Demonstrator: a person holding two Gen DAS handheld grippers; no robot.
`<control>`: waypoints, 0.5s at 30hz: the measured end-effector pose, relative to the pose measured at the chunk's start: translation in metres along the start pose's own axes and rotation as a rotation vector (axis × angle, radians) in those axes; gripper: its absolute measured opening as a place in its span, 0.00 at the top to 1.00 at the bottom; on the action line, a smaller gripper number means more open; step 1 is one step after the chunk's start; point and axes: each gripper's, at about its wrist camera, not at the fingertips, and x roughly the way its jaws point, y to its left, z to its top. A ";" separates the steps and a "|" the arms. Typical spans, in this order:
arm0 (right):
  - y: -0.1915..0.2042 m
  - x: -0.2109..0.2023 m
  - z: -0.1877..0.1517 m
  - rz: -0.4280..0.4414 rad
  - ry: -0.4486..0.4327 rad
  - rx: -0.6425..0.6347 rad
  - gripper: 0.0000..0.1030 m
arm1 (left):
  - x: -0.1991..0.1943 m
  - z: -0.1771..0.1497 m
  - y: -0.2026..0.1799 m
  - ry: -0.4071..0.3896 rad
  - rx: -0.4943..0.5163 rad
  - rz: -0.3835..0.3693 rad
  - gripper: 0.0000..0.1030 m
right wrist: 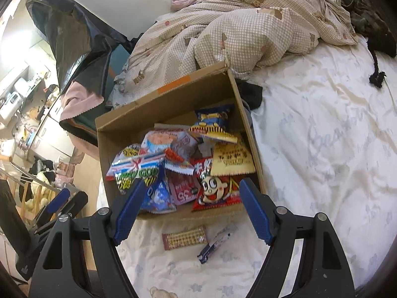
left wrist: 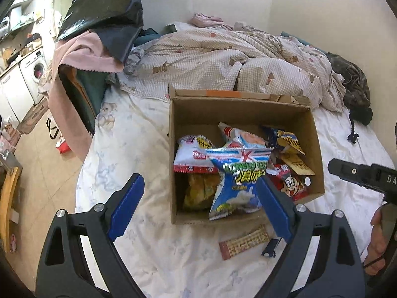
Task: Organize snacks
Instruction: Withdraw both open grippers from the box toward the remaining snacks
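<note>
On the bed, the box (left wrist: 244, 114) is sitting open, snack packets (right wrist: 173, 159) lying heaped inside it. Near its front wall, a wafer bar (left wrist: 244, 244) and a small blue packet (right wrist: 215, 244) are lying loose on the sheet (right wrist: 322, 149). Both grippers are hovering just in front of the box, the left gripper (left wrist: 198, 208) and right gripper (right wrist: 192, 209) each standing with fingers wide apart, gripping nothing.

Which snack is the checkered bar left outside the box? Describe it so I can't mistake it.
Find the cardboard box of snacks on the bed sheet. On the sheet just in front of its near wall lie two small items. The bar is the flat tan one with a checkered pattern and a brown end; the packet beside it is blue and white.
</note>
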 end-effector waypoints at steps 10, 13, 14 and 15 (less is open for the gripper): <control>-0.001 -0.006 -0.024 -0.038 0.018 -0.021 0.22 | 0.001 -0.022 0.003 0.055 -0.009 0.012 0.13; -0.003 -0.009 -0.028 -0.048 0.021 -0.016 0.22 | 0.001 -0.025 0.004 0.065 -0.014 0.011 0.13; -0.005 -0.009 -0.030 -0.052 0.021 -0.015 0.22 | 0.001 -0.027 0.004 0.071 -0.016 0.012 0.13; -0.006 -0.010 -0.031 -0.055 0.021 -0.013 0.22 | 0.001 -0.029 0.004 0.075 -0.018 0.013 0.13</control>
